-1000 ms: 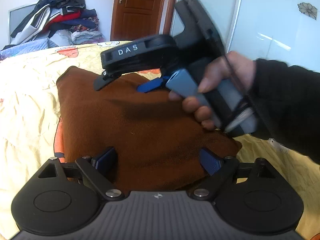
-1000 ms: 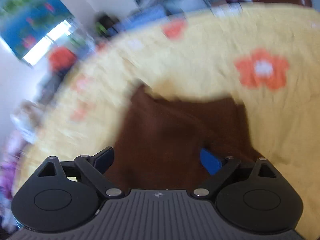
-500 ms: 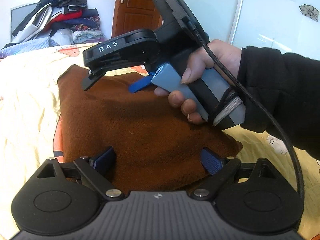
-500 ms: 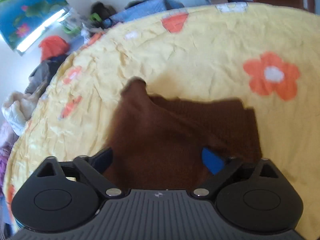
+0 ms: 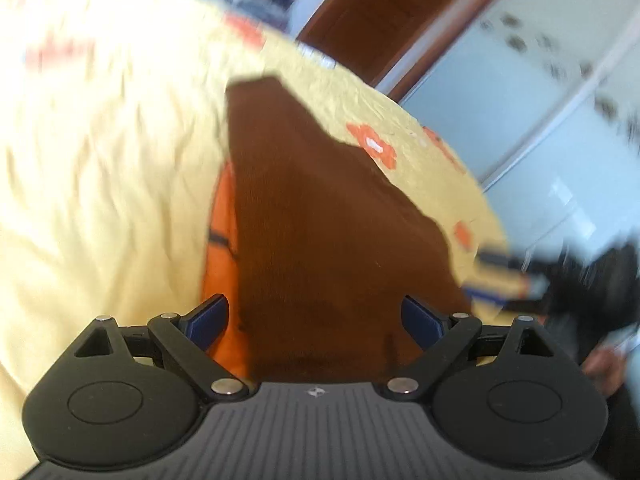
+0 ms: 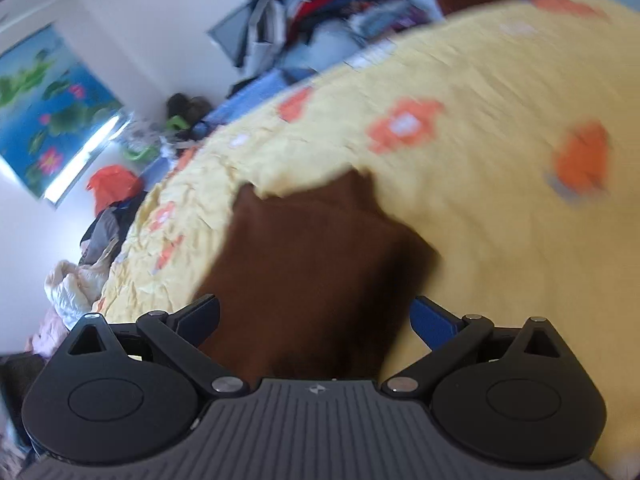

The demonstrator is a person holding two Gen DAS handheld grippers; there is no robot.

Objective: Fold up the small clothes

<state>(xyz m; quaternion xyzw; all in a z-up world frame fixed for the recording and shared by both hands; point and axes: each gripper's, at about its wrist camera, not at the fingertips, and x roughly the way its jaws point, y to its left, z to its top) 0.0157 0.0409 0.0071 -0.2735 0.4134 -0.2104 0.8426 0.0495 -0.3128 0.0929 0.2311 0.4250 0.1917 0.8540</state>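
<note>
A brown knit garment (image 5: 320, 216) lies flat on the yellow flowered bedspread (image 5: 100, 152); it also shows in the right wrist view (image 6: 312, 264). My left gripper (image 5: 316, 322) is open and empty just above the garment's near edge. My right gripper (image 6: 316, 320) is open and empty over the garment's near end. In the left wrist view the right gripper appears as a blurred shape at the right edge (image 5: 508, 276), beside the garment and apart from it. Both views are motion-blurred.
An orange patch (image 5: 222, 248) of the bedspread pattern shows along the garment's left side. A pile of clothes (image 6: 316, 12) sits beyond the bed's far edge. A brown door (image 5: 384, 12) and white wardrobe panels (image 5: 540, 112) stand behind the bed.
The right gripper has pulled off the garment toward the right edge of the left view. Both cameras have swung and tilted, and the garment lies uncovered.
</note>
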